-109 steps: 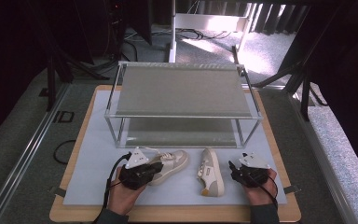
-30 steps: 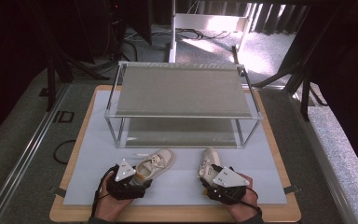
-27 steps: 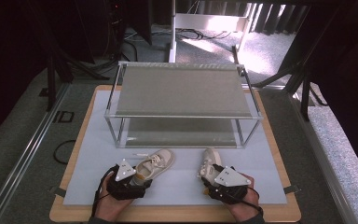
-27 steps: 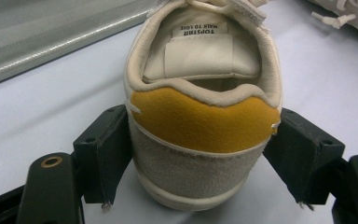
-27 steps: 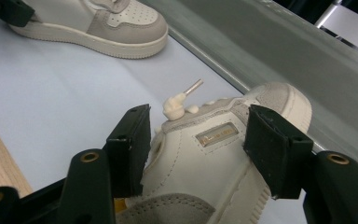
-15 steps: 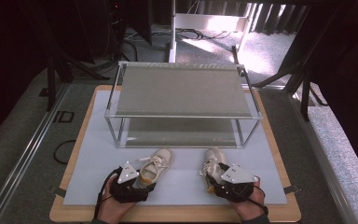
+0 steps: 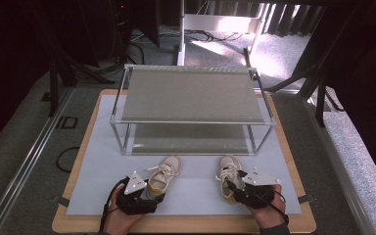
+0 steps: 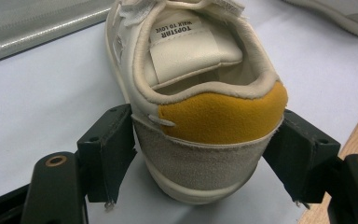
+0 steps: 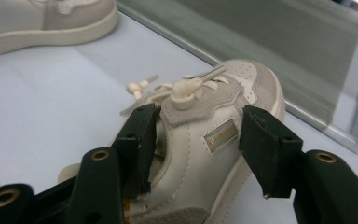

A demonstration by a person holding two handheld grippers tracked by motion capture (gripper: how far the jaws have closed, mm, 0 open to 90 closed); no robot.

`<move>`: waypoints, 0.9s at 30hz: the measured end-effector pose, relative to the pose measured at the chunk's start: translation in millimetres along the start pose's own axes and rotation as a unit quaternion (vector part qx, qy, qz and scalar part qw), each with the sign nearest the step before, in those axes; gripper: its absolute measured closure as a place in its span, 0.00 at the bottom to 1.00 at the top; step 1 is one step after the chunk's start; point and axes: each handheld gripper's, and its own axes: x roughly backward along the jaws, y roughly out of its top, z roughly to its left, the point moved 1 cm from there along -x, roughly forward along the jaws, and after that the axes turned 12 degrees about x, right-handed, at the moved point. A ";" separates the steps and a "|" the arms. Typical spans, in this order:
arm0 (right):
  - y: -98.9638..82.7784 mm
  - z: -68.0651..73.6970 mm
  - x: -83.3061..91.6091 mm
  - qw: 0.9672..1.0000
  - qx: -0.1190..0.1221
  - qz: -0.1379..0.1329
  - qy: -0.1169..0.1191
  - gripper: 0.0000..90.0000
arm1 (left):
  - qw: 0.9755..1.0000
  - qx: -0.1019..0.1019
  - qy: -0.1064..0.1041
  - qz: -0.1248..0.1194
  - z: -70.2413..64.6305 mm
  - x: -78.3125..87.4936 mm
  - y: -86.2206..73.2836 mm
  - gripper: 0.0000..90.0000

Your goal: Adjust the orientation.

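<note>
A: Layout?
B: Two-tier grey metal shelf rack (image 7: 191,95) at back of white-matted tabletop (image 7: 98,161); two cream kids' sneakers w/ yellow heel patches in front.
A: Left gripper (image 7: 149,198)?
B: Jaws clamped on left sneaker's (image 8: 200,93) heel.
A: Right gripper (image 7: 231,188)?
B: Jaws just been closing round right sneaker (image 9: 205,154); one pad touches, other apart.

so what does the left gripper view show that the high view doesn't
Left gripper view: the yellow heel patch and the printed tongue label, close up. High view: the two-shelf rack, the wooden board and the person's right hand. Both: the left shoe with the left hand-held gripper closed on its heel, on the pale mat.
</note>
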 end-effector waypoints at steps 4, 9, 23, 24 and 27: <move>-3.1 -5.2 -0.4 1.000 -0.010 0.015 -0.004 0.56 | 1.000 0.001 -0.001 0.000 0.1 0.0 -0.1 0.30; -5.2 -7.9 -0.7 1.000 -0.017 0.021 -0.007 0.59 | 1.000 0.001 -0.002 -0.001 0.5 -0.1 -0.2 0.30; -11.5 -8.7 -4.3 0.998 -0.064 0.010 -0.022 0.85 | 1.000 0.006 -0.009 -0.002 -2.6 -0.5 -0.6 0.30; -10.8 -7.3 -5.4 0.998 -0.067 0.005 -0.018 0.85 | 1.000 0.006 -0.010 -0.002 -3.2 -0.7 -0.6 0.30; -5.1 -0.9 -9.6 0.998 -0.051 0.009 -0.030 0.85 | 1.000 0.006 -0.016 -0.001 -4.8 -1.2 -0.8 0.30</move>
